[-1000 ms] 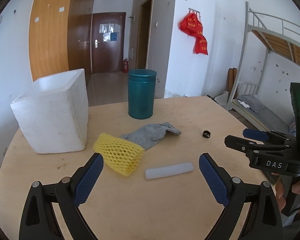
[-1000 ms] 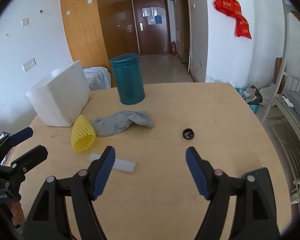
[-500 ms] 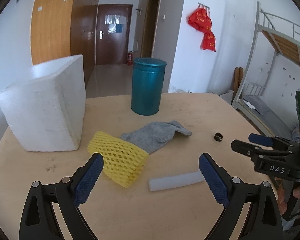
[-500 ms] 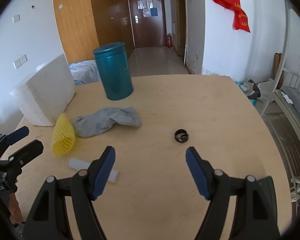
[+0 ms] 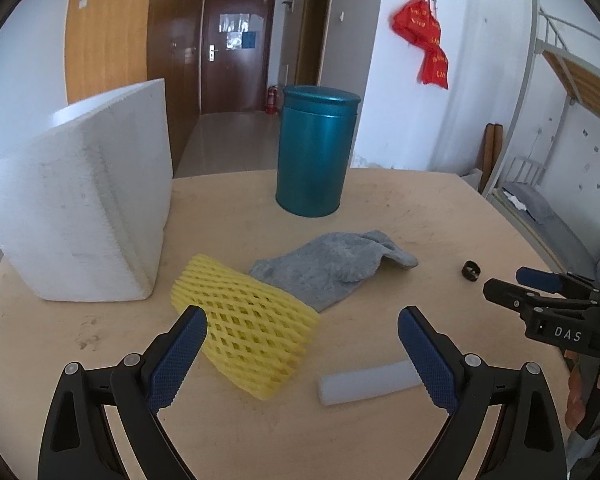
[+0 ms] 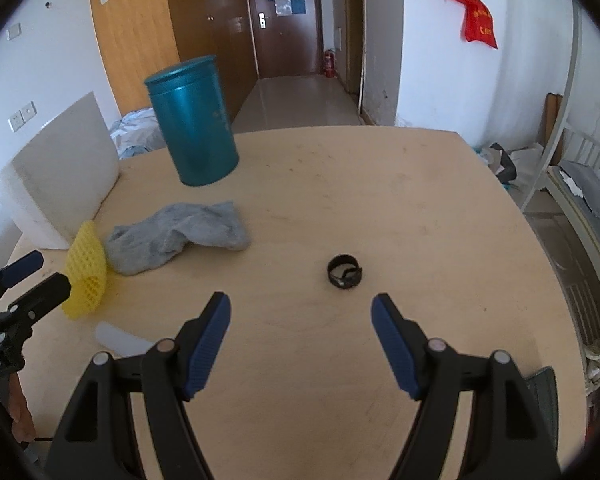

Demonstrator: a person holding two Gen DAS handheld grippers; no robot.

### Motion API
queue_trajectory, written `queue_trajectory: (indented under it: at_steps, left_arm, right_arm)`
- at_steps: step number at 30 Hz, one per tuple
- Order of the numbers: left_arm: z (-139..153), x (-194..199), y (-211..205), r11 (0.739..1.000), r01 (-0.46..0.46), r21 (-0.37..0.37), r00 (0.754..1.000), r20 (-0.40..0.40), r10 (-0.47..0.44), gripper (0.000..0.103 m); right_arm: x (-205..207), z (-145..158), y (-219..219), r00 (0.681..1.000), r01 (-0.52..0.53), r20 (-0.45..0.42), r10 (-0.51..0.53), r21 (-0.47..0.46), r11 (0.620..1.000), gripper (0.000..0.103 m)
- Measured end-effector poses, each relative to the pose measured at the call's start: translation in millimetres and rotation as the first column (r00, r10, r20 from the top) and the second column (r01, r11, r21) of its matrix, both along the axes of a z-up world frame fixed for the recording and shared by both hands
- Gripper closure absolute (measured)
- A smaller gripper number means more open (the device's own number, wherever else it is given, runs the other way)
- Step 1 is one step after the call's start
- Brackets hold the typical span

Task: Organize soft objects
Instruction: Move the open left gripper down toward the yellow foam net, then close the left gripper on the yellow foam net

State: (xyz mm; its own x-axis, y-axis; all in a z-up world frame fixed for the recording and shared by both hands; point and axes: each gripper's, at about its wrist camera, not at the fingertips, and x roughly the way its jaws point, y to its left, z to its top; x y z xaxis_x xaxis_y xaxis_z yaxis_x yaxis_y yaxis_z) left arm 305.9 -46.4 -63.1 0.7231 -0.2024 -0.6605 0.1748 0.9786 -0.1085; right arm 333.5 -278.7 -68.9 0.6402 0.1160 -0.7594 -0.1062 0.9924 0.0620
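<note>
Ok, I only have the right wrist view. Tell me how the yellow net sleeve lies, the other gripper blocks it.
Observer: The yellow net sleeve lies flat, its far end against the grey sock.
Operator: Give me the white tube too.
Observer: The white foam tube lies whole and apart from the sleeve; its right end runs behind one finger of the open left gripper.
Operator: Report my gripper from outside.
Observer: The right gripper is over the table, near the small black ring, its fingertips bare.

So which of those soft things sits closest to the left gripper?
The yellow foam net, right beside the left gripper's finger; the grey sock lies farther back.
</note>
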Motion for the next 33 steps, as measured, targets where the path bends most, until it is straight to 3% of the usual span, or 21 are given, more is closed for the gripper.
queue_trajectory:
  at_steps: [24,33]
  left_arm:
    - [-25.3,30.8,-1.1,0.998,-0.032,0.061,0.998,-0.049,0.035,0.007]
    - [-32.2,31.8,-4.1,0.993,-0.03,0.113,0.998,-0.056,0.037,0.018]
  right_arm:
    - [24.9,-21.7,-12.9,0.998,0.029,-0.055,-0.029,0.001,1.0,0.026]
    - [30.1,-27.9,-14.8,0.997,0.036,-0.069,-0.036,-0.007,0.999,0.026]
